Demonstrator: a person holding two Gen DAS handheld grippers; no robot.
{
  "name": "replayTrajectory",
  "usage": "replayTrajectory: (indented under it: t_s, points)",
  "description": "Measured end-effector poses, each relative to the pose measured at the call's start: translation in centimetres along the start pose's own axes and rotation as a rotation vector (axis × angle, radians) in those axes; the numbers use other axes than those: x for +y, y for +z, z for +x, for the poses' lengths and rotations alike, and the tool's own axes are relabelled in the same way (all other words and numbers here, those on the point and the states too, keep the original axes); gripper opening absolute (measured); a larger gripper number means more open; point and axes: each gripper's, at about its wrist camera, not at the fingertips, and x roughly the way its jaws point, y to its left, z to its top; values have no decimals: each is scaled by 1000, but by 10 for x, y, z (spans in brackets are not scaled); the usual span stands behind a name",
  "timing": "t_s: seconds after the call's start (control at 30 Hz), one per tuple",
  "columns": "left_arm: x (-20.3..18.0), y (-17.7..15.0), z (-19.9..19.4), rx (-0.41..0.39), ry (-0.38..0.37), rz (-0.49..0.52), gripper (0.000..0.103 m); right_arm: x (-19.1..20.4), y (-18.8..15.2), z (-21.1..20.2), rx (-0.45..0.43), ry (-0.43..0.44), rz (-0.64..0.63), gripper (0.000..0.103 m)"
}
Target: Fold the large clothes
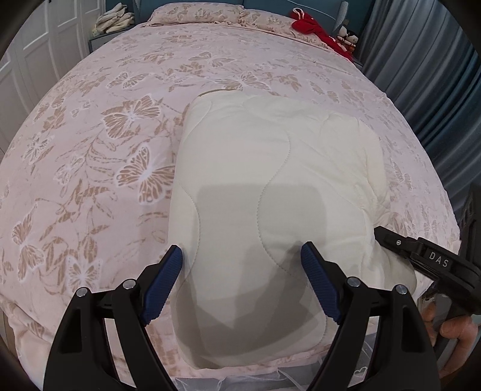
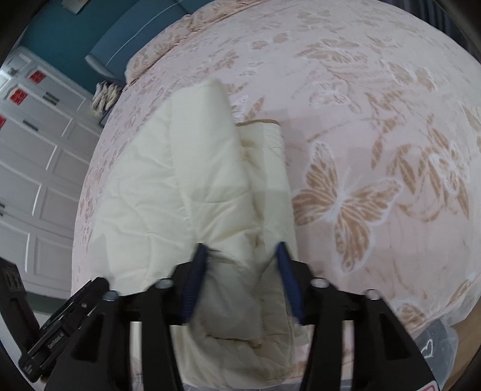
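A cream quilted jacket [image 1: 270, 186] lies folded into a thick bundle near the front edge of the bed. My left gripper [image 1: 240, 255] hovers over its near end with its blue pads wide apart and nothing between them. My right gripper [image 2: 240, 258] is at the bundle's right side, also seen in the left wrist view [image 1: 421, 255]. Its blue pads straddle a bunched fold of the jacket [image 2: 192, 186]; the right wrist view is blurred, so the grip is unclear. A folded sleeve or flap [image 2: 264, 156] sticks up beside the main bulk.
The bed [image 1: 120, 135] has a pink cover with tan butterflies. A red garment [image 1: 312, 27] and small toys lie at the far right by the pillows [image 1: 195, 13]. White wardrobe doors [image 2: 36, 156] stand left; grey-blue curtains [image 1: 421, 60] hang right.
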Motion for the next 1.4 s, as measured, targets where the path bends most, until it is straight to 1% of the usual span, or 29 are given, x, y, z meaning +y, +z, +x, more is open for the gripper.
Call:
replayTrajectory:
  t_s: [0.03,0.07,0.1,0.17,0.27,0.3,0.37,0.43,0.5,0.6,0.7,0.9,1.1,1.17,1.23,1.27,1.3,1.33,1.37,1.4]
  points:
    - [-1,0,0,-3,5,3,79,4,1,-2,-5,-6,-17,30]
    - [-1,0,0,-7,10,6,79,8,2,-4,-13,-10,-35,23]
    - [-1,0,0,-8,13,7,79,16,3,-10,-31,-20,-67,19]
    - [-2,1,-1,-12,20,7,79,28,5,-22,-74,-23,-112,16]
    - [-2,2,-3,-24,27,8,79,44,11,-46,-147,13,-158,13]
    - [-3,3,-5,-30,30,10,79,47,14,-54,-173,23,-169,9]
    - [-4,5,-7,-41,42,14,79,46,15,-62,-200,21,-174,4]
    - [-6,7,-4,-36,48,18,79,37,16,-54,-179,6,-154,4]
    - [-7,6,3,-19,46,17,79,20,15,-33,-121,-14,-112,4]
    - [-11,3,11,-8,58,30,83,3,8,-9,-66,-15,-66,4]
    - [-16,0,18,0,77,53,86,-6,3,5,-39,-20,-44,4]
    - [-21,-2,34,10,108,78,93,-15,1,28,0,-32,-14,3]
    - [-24,-5,49,4,138,100,98,-20,-1,42,5,-45,-16,3]
    - [-25,-6,53,0,144,100,98,-21,0,44,5,-51,-15,2]
    - [-22,-5,54,-2,137,86,98,-19,2,42,-2,-56,-19,4]
    - [-20,-4,53,-3,126,77,98,-18,3,38,-13,-61,-23,8]
    - [-14,-1,46,-5,93,51,98,-14,2,27,-39,-71,-34,17]
    - [-9,0,40,-7,69,28,98,-11,2,20,-56,-77,-41,20]
    - [0,2,32,-12,41,-10,98,-8,1,9,-79,-81,-53,29]
    - [7,2,28,-17,27,-40,98,-7,-1,0,-100,-99,-60,50]
